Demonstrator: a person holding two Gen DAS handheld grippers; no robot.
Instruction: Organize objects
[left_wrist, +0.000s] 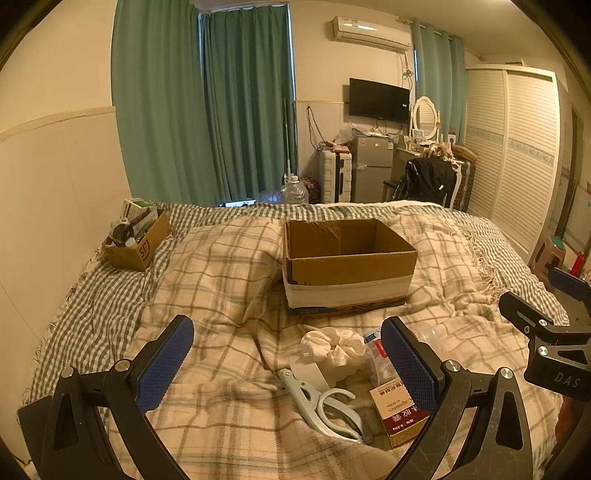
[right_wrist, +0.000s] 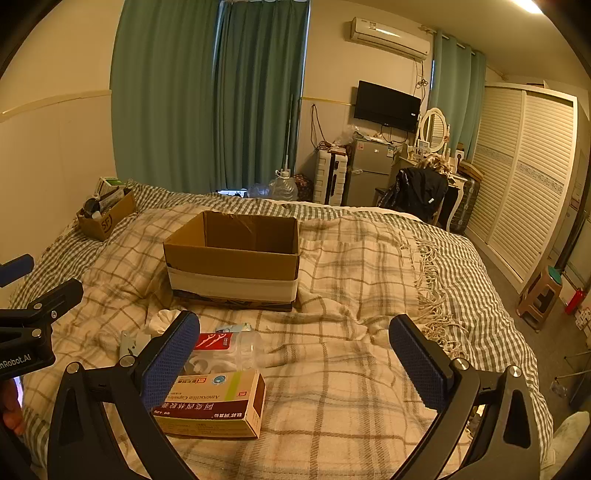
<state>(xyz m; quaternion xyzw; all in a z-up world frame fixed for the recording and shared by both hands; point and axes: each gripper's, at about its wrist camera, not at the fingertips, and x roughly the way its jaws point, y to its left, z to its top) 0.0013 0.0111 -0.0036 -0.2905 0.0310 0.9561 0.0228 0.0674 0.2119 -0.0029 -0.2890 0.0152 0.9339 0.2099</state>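
Observation:
An open, empty cardboard box stands on the plaid blanket mid-bed; it also shows in the right wrist view. In front of it lie a white scrunchie, grey-blue scissors, a clear plastic floss-pick box and a medicine carton, also in the left wrist view. My left gripper is open above the scissors and scrunchie. My right gripper is open, its left finger over the carton's left end. Both hold nothing.
A small cardboard box full of items sits at the bed's far left by the wall. Past the bed stand a fridge, a chair with a black jacket and a wardrobe. A stool stands right of the bed.

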